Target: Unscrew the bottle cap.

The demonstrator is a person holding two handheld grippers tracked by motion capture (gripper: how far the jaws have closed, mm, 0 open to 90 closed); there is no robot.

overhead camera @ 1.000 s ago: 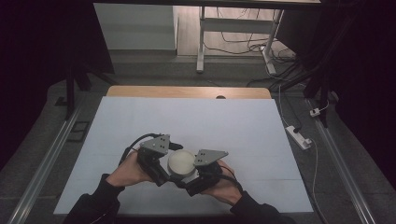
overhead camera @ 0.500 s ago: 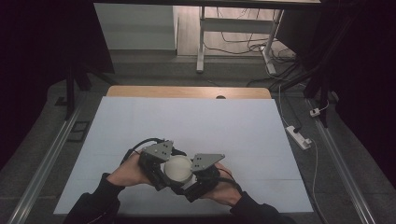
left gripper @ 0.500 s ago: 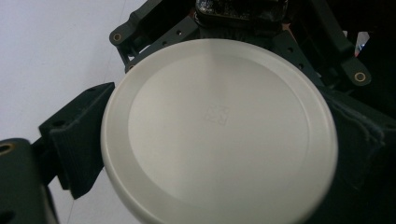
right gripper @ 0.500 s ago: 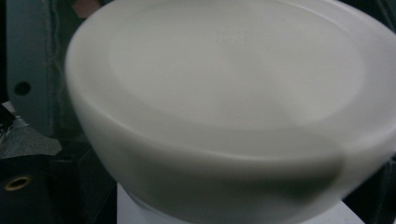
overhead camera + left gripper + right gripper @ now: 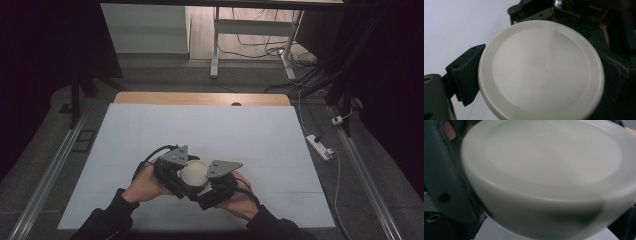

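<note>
Smooth round cream lid (image 5: 541, 70), faint square stamp

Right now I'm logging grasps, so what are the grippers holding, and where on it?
A round white lid, or a lidded container, held between the left gripper and the right gripper, with jaws against its rim on opposite sides.

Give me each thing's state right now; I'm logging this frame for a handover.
Lid: round, off-white, flat face up, held between both grippers above the table.
Left gripper: at the lid's left rim, one jaw against its edge; grip not clear.
Right gripper: at the lid's right side; grip not clear.
Table: white sheet lies flat.
</note>
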